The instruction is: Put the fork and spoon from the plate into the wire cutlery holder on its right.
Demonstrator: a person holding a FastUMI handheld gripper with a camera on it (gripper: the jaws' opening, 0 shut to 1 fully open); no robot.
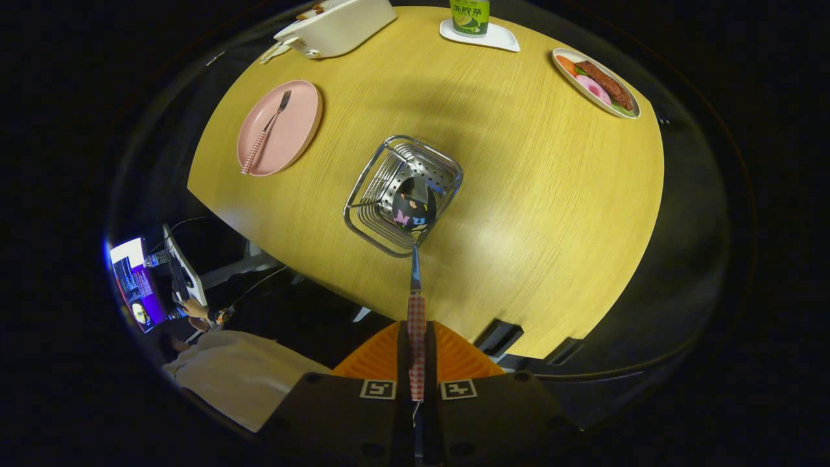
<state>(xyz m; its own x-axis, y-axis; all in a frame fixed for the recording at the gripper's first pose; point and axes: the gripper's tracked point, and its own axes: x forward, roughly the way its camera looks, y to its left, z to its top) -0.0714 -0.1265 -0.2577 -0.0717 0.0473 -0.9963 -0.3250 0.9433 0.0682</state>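
Note:
My gripper (416, 353) is shut on the checked handle of the spoon (415, 259), held high above the yellow table (532, 194). The spoon points away from the fingers, and its shiny bowl hangs over the mouth of the wire cutlery holder (373, 194), which stands near the middle of the table. To the left of the holder lies the pink plate (295, 130). A fork (266, 133) with a matching checked handle rests on that plate, tines toward the far side.
Beyond the plate stands a white container (337, 26). A green can (470, 16) on a white coaster sits at the far edge, and an oval dish of food (596, 81) lies far right. A person in a white sleeve (240, 376) and a monitor (133, 282) are below left of the table.

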